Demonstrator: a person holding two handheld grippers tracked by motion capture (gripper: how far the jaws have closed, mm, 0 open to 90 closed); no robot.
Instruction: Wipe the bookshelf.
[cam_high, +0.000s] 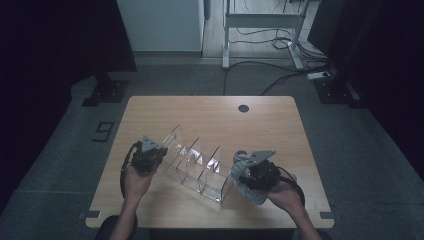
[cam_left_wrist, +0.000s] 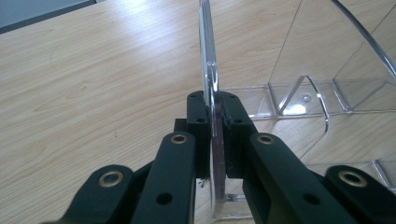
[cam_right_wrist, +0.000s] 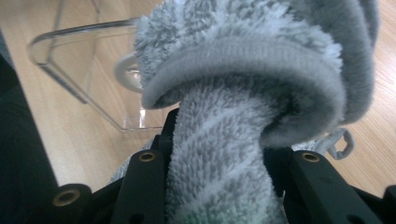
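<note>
A clear acrylic divider rack (cam_high: 197, 165) with several upright panels stands in the middle of the wooden table (cam_high: 210, 112). My left gripper (cam_high: 148, 156) is shut on the rack's leftmost panel (cam_left_wrist: 210, 70), whose edge runs between the two black pads (cam_left_wrist: 198, 122). A rolled grey fleece cloth (cam_right_wrist: 243, 84) is clamped in my right gripper (cam_high: 250, 172), which sits by the rack's right end. The cloth (cam_high: 248, 190) bulges out past the jaws, with a clear panel (cam_right_wrist: 84, 70) just behind it.
A round cable hole (cam_high: 243, 108) sits near the table's far edge. Beyond the table are a white cabinet (cam_high: 162, 25), a desk frame (cam_high: 262, 30) and floor cables with a power strip (cam_high: 320, 75). Dark stands flank both sides.
</note>
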